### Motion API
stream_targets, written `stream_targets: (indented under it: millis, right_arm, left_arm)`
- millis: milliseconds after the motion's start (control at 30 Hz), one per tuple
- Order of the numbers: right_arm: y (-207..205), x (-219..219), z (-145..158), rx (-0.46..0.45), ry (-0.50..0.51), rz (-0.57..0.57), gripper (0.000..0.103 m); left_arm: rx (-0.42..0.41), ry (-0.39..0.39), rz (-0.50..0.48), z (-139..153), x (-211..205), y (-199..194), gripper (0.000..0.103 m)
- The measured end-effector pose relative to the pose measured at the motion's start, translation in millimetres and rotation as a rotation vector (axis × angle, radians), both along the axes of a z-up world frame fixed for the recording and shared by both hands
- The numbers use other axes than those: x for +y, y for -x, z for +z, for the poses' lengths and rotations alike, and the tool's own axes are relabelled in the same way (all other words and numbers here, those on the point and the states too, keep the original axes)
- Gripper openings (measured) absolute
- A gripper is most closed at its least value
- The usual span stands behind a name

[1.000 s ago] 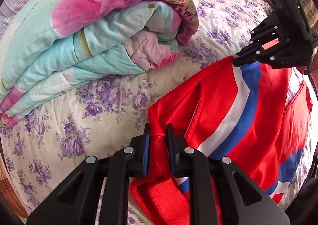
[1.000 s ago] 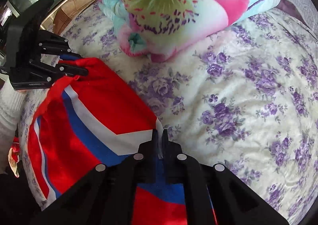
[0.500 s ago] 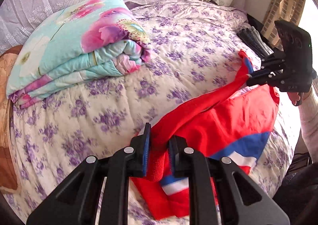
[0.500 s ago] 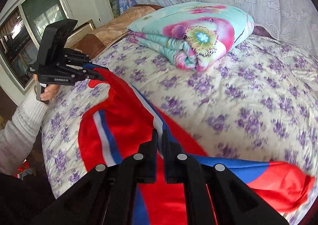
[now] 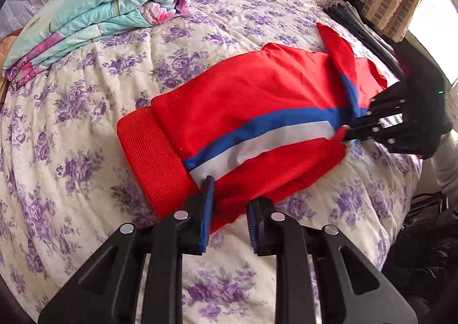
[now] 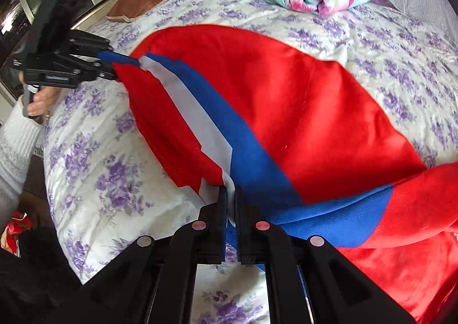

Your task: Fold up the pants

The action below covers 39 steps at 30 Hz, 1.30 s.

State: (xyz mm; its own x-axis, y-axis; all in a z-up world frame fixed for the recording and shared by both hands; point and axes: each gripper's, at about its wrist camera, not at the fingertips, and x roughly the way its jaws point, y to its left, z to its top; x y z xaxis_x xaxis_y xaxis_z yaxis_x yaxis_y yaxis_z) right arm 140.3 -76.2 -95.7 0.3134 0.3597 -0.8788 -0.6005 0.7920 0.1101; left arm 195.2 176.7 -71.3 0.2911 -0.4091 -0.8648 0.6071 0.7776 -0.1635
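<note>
My left hand-held gripper [image 5: 229, 209] stands parted at the red pants' [image 5: 257, 112] waistband edge; my right hand-held gripper [image 6: 231, 201] pinches their striped fabric. The pants lie on the floral bedspread [image 5: 71, 123], well apart from the folded quilt [image 5: 94, 3].

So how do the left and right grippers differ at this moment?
The left gripper has its jaws spread apart with red cloth lying between them, next to the ribbed waistband; the right gripper is nearly shut, pinching the blue and white stripe. The left fingers carry blue pads; the right fingers look black. Both are at the red pants on the floral bedspread.
</note>
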Motion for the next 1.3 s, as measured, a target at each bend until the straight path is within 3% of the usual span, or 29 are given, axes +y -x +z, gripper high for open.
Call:
stream_targets:
  millis: [67,100,233,367,467,567,633,700,800,867,967,1033,1067,1167,1233,1300]
  right_arm:
    - [3.0,2.7,-7.8,-0.021,0.007,-0.012,0.006]
    - [3.7,2.0,-8.0,-0.025,-0.004,-0.019,0.006]
    - [1.9,-3.5,-9.7,-0.006,-0.050,-0.040,0.008]
    - [3.1,-3.4,-8.3,-0.027,-0.046,-0.046,0.008]
    - [8.3,-3.4,-4.2,-0.048,-0.032,-0.055,0.010]
    - [18.1,-9.8,5.5,-0.045,-0.021,-0.063,0.019]
    - [27.5,-16.6,16.6,-0.008,-0.048,-0.046,0.027]
    - [30.8,-22.0,31.4,-0.011,-0.078,-0.060,0.029]
    - [19.4,-20.0,50.5,-0.063,-0.084,-0.116,0.029]
    - [6.0,-11.4,51.5,-0.073,-0.077,-0.134,0.012]
    - [-13.5,1.7,27.7,0.016,-0.061,-0.161,0.010]
    - [-22.4,8.6,-3.2,0.128,-0.019,-0.174,0.011]
    - [-22.6,7.4,-7.3,0.126,-0.030,-0.190,0.010]
    - [-32.0,-2.5,9.3,0.189,-0.003,-0.216,0.010]
    - [-47.9,-27.8,39.7,0.163,-0.016,-0.287,0.011]
    - [-71.9,-64.3,70.7,0.107,0.038,-0.410,0.028]
  left_arm:
    - [-0.026,-0.013,0.003,8.0,7.3,16.1,0.038]
    - [-0.042,-0.015,0.018,13.1,13.4,23.4,0.050]
    - [-0.090,0.053,0.062,42.4,26.4,47.7,0.051]
    - [-0.118,0.059,0.253,64.5,-6.3,42.3,0.052]
    - [-0.020,0.033,0.406,42.5,-47.2,22.2,0.052]
    - [0.053,-0.033,0.474,-2.1,-78.0,13.4,0.031]
    - [0.052,-0.042,0.540,-21.3,-81.0,15.2,0.029]
    - [0.011,-0.033,0.558,-20.7,-79.8,23.1,0.030]
    - [0.030,0.011,0.580,-22.7,-72.4,23.7,0.031]
    - [0.039,0.018,0.578,-22.8,-70.8,22.8,0.031]
    - [0.022,0.014,0.572,-22.9,-73.8,22.6,0.031]
    - [0.004,0.025,0.568,-24.2,-73.7,23.9,0.031]
    - [-0.004,0.029,0.562,-25.1,-74.4,24.4,0.031]
    - [-0.042,0.019,0.548,-25.3,-76.9,26.8,0.032]
    - [-0.055,0.019,0.543,-25.1,-77.9,26.4,0.032]
    - [-0.079,0.025,0.542,-25.9,-77.8,27.8,0.034]
